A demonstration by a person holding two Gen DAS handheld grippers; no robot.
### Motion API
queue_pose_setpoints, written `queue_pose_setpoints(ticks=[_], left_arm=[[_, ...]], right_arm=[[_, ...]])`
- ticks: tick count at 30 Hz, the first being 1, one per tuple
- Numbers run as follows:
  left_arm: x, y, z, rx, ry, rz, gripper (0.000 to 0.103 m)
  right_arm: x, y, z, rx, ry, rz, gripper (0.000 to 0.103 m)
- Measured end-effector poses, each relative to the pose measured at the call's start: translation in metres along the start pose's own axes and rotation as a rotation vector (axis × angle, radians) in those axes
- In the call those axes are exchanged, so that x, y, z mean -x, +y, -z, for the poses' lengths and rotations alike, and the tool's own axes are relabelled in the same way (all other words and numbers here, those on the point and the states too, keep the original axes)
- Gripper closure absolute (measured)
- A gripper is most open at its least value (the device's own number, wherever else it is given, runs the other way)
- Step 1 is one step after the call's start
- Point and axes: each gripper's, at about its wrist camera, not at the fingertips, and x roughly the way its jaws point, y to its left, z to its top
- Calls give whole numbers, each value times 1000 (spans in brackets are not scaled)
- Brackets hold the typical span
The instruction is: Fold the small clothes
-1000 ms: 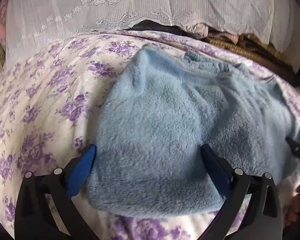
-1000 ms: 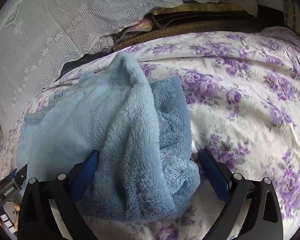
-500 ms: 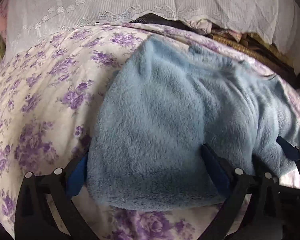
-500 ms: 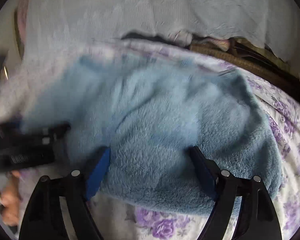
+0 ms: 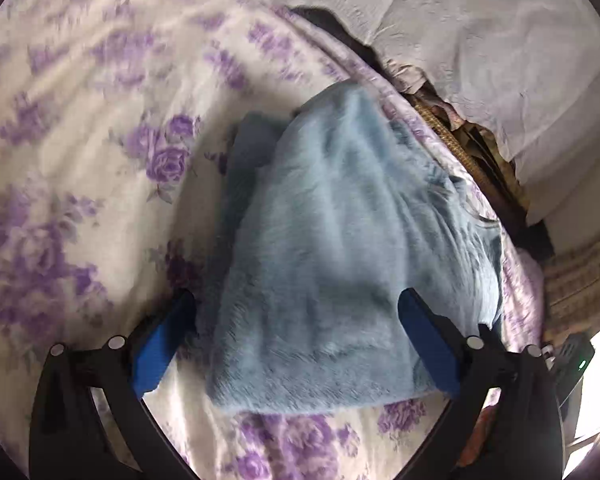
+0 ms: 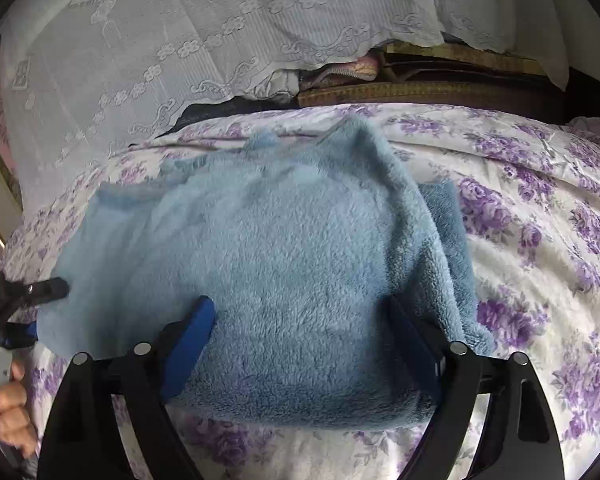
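A light blue fluffy garment (image 5: 332, 248) lies folded on a white bedspread with purple flowers (image 5: 80, 152). My left gripper (image 5: 296, 340) is open, its blue pads either side of the garment's near edge. In the right wrist view the same garment (image 6: 284, 264) fills the middle, with a folded layer showing at its right side. My right gripper (image 6: 304, 340) is open too, its jaws straddling the garment's near edge. The left gripper's tip (image 6: 40, 290) shows at the far left of the right wrist view, at the garment's left edge.
A white lace cloth (image 6: 180, 40) hangs behind the bed, over stacked items and a woven mat (image 6: 420, 90). The flowered bedspread (image 6: 540, 240) stretches to the right. A hand (image 6: 12, 412) holds the left gripper at the lower left.
The left wrist view has swung to the right and is blurred by motion. The right wrist view has pulled back and steadied. Both grippers stay open over the garment's near edge.
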Motion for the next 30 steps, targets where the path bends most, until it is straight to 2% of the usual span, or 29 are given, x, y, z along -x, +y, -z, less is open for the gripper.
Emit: queue_pose_setpoints(ticks=[4, 7, 9, 10, 12, 13, 15, 16, 18, 22, 24, 27, 30], left_arm=[[-1, 3, -8, -6, 6, 96, 5], [-6, 3, -13, -10, 20, 139, 13], [-8, 3, -16, -3, 28, 154, 28], [-10, 3, -18, -2, 32, 159, 31], [-14, 6, -21, 1, 38, 166, 48], [-16, 8, -23, 7, 43, 172, 51], [-18, 12, -26, 23, 46, 195, 65], [-17, 12, -26, 30, 43, 207, 66], [-13, 8, -25, 13, 23, 189, 70], [1, -9, -20, -55, -24, 138, 71], [8, -19, -18, -97, -49, 101, 71], [15, -29, -15, -141, -74, 57, 71], [24, -42, -11, -187, -102, 18, 71]], right_arm=[[2, -6, 3, -15, -8, -21, 13], [2, -5, 1, -22, -14, -30, 13], [0, -4, 0, -21, -14, -30, 13], [0, -4, 1, -20, -13, -29, 13], [1, -4, 1, -19, -13, -29, 13], [2, -5, 1, -21, -14, -30, 13], [2, -5, 1, -25, -20, -35, 13], [3, -5, 1, -30, -28, -38, 14], [7, -7, 1, -46, -55, -42, 15], [29, -14, 2, -99, -173, -50, 16], [21, -12, 2, -81, -133, -30, 16], [-4, -3, 3, -20, -2, 20, 10], [-2, 0, 2, 3, -14, 27, 9]])
